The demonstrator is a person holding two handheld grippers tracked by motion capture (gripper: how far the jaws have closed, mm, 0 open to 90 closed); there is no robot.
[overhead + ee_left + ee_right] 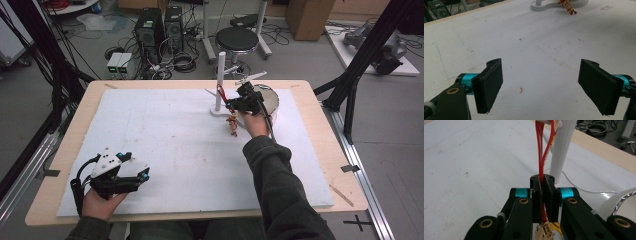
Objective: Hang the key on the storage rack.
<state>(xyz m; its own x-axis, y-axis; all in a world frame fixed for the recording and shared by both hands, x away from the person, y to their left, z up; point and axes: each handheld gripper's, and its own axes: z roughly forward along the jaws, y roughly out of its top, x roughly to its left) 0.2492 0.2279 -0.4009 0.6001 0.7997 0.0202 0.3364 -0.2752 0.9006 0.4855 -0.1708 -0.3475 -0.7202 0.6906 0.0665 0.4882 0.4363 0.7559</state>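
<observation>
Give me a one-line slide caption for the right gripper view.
Right gripper pinching a red strap looped up beside a white stand post.

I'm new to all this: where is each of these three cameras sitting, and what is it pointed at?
High view: above the person's side, looking forward and down on the table; both forearms, left gripper and right gripper show.
Left gripper view: on the left gripper, looking along its jaws, spread wide, across the white mat.
Right gripper view: on the right gripper, jaws closed on a red strap beside the white stand.
Shared: the stand and the small toy figure.
</observation>
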